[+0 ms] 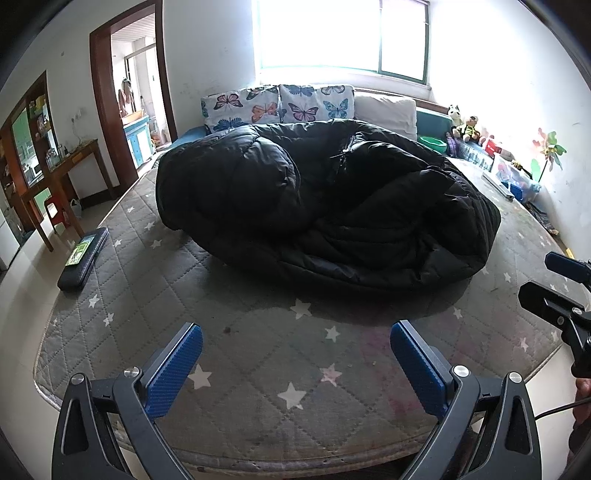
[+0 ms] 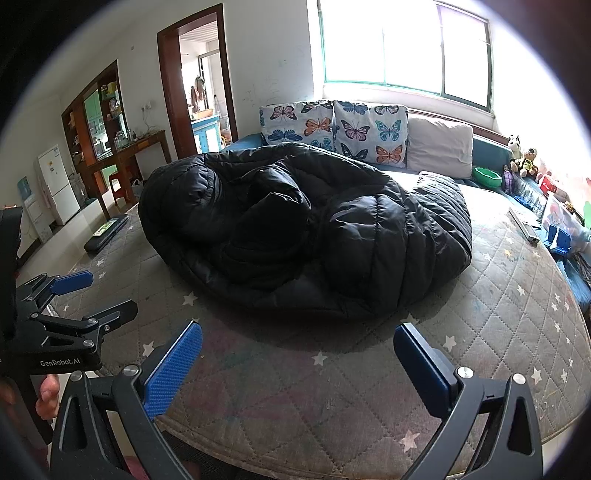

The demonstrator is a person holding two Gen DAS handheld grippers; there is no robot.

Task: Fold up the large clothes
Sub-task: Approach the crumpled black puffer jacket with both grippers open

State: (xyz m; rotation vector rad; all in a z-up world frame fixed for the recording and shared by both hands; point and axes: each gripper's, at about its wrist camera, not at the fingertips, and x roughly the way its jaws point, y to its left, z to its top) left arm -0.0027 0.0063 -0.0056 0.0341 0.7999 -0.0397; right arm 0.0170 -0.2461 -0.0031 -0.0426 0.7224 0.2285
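A puffer coat (image 1: 325, 206) lay crumpled in the middle of the mattress (image 1: 258, 369). Behind it, three pillows (image 1: 306, 105) leaned in a row under the window (image 1: 343, 35). A flat case (image 1: 84, 258) rested at the mattress's left edge. Stuffed toys (image 1: 466, 125) sat at the far right. Both tools, left tool (image 1: 295, 365) and right tool (image 2: 297, 367), hung apart over the near edge, in front of the coat.

"GenRobot.AI" in white, on left gripper (image 2: 94, 295)
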